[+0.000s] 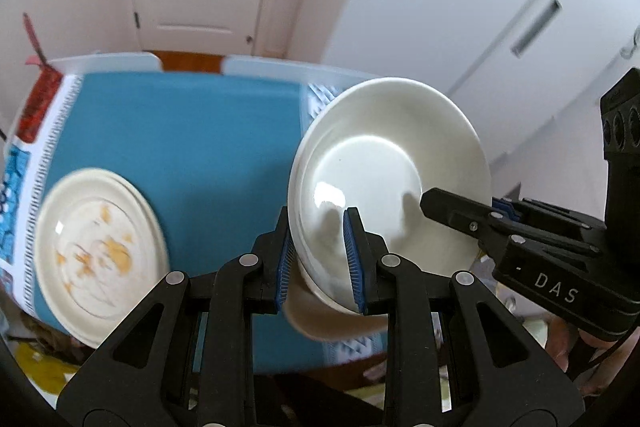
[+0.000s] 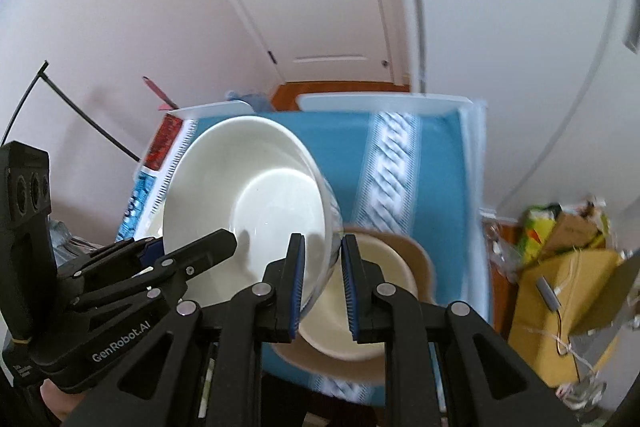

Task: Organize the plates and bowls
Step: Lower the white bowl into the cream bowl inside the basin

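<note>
The left gripper was clamped on the near rim of the white bowl, one pad inside the wall and one outside. The right gripper was clamped on the opposite rim of the same bowl, its jaws nearly together on the thin wall. The bowl hung tilted between both tools, clear of the blue tablecloth. A tan bowl sat on the cloth directly beneath it. A stack of soiled plates lay well apart on the left side of the cloth.

Risk assessment: each grip covered only a narrow strip of glazed rim. If the two hands drifted apart or twisted unevenly, the rim would probably slide out of one clamp. The bowl could then drop onto the tan bowl and chip either piece.
</note>
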A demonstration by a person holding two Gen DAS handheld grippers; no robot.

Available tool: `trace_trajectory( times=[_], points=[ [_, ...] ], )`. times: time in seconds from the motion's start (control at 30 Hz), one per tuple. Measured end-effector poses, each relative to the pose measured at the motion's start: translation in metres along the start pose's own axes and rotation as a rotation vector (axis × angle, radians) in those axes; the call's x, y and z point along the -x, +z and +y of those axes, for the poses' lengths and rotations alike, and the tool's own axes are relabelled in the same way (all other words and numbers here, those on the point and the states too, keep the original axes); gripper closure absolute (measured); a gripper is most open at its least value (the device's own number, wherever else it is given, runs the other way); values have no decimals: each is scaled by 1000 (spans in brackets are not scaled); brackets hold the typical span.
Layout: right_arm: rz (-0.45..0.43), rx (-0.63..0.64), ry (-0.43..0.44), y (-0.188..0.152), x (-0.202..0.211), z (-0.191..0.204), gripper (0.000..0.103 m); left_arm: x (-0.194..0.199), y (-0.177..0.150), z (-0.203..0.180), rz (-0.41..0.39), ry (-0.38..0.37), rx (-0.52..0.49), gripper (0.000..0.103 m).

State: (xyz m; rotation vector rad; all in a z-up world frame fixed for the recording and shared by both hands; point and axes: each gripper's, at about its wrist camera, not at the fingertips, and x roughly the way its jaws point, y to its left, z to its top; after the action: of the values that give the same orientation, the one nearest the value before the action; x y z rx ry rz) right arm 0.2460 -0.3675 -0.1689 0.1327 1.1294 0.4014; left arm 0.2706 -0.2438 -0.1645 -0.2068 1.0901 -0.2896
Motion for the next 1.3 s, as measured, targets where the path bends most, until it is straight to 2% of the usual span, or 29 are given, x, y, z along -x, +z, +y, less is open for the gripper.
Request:
trace_trajectory(
  times=[0.27,0.53,0.7,1.1,1.3],
  points=[
    [32,-79,-10,-36,-7,-38,86,-37,-29,-29,107,39,-75,81],
    [59,-65,-32,-48,-37,-47,86,-67,-38,-27,159,115,-136,81],
    [69,-38,-57,-51,-47,-45,86,-81,-35,-22,164,161,-165,81],
    [89,-22,-93,-52,-55,-44,86,-85,-28,-26,160,247,-232,81],
    [90,-21,-99,-50,-55,-41,86,-87,-26,-25,162,246,-240,81]
  ],
)
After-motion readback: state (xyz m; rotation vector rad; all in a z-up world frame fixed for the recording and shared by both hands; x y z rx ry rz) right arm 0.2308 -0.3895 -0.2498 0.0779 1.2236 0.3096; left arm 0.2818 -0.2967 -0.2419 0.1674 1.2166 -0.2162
